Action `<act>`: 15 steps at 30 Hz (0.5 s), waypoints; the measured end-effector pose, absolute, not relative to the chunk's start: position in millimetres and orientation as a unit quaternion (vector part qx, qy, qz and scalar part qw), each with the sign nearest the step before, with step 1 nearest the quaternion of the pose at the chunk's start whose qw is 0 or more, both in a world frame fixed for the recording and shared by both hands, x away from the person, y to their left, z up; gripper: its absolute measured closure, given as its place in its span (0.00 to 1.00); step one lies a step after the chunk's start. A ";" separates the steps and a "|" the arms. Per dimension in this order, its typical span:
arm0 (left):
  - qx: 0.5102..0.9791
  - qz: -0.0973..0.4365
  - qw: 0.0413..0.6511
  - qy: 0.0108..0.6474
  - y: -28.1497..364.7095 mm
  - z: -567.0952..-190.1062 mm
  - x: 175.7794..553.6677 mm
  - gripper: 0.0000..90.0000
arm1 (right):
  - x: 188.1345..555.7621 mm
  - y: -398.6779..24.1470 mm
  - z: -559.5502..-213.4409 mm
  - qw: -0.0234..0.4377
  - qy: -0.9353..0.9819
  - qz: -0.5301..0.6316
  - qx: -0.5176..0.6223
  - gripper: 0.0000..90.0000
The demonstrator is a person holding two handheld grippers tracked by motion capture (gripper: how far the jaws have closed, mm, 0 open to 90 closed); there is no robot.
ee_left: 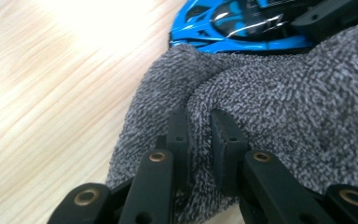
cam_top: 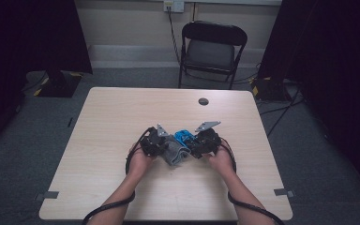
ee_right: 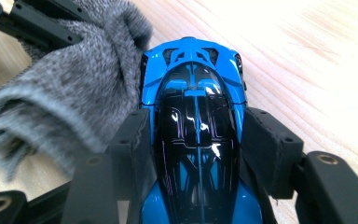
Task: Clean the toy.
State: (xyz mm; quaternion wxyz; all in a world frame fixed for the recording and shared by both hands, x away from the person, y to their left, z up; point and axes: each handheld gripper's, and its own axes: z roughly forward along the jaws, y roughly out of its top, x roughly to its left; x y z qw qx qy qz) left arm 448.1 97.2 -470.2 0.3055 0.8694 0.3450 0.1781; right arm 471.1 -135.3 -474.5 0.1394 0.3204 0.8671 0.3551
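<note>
pale wood table (cam_top: 122, 140), grey carpet (cam_top: 318, 159), black folding chair (cam_top: 212, 49)

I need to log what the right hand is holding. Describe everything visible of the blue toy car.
The blue toy car is a small, low sports model with a glossy bright blue body, a shiny black canopy and dark vents at one end. It looks like hard plastic or painted metal and undamaged. It sits on the wooden table near its middle. The right gripper clamps it, one jaw on each flank. A grey knitted sock, pinched by the left gripper, lies against one side of the car.
</note>
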 end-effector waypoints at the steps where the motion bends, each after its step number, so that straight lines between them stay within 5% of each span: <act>1: 0.869 0.181 0.303 0.347 98.1 -470.0 448.6 0.88 | 471.1 -135.5 -474.8 0.139 0.867 0.356 0.320 0.48; 15: 0.860 0.188 0.303 0.366 103.3 -470.3 457.6 0.88 | 470.4 -135.7 -475.0 0.141 0.866 0.357 0.320 0.48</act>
